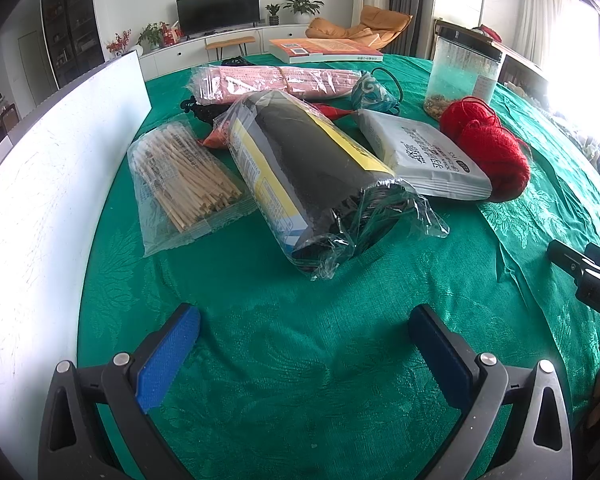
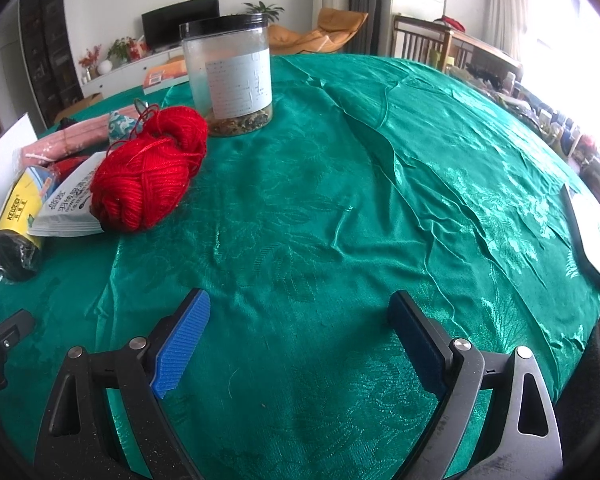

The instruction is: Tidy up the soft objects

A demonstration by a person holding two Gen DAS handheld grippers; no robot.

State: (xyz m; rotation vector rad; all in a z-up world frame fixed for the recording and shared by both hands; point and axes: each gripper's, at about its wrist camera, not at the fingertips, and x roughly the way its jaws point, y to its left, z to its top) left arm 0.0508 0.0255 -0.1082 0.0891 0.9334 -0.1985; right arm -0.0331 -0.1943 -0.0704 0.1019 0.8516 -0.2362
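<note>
My left gripper [image 1: 304,324] is open and empty above the green tablecloth [image 1: 300,360]. Ahead of it lies a black roll in clear plastic wrap [image 1: 312,168], a bag of wooden sticks [image 1: 180,180], a grey pouch [image 1: 420,156] and a red yarn ball [image 1: 488,152]. A pink wrapped bundle [image 1: 276,82] lies further back. My right gripper [image 2: 300,312] is open and empty over bare cloth [image 2: 380,200]. The red yarn [image 2: 148,172] sits to its far left, beside the grey pouch [image 2: 68,208] and the black roll [image 2: 16,232].
A white board [image 1: 52,200] stands along the left. A clear jar with a black lid [image 2: 228,76] stands behind the yarn. A book [image 1: 324,50] lies at the far edge. A flat tray-like thing [image 2: 592,232] lies at the right edge. The right gripper's body [image 1: 588,276] shows at the right in the left wrist view.
</note>
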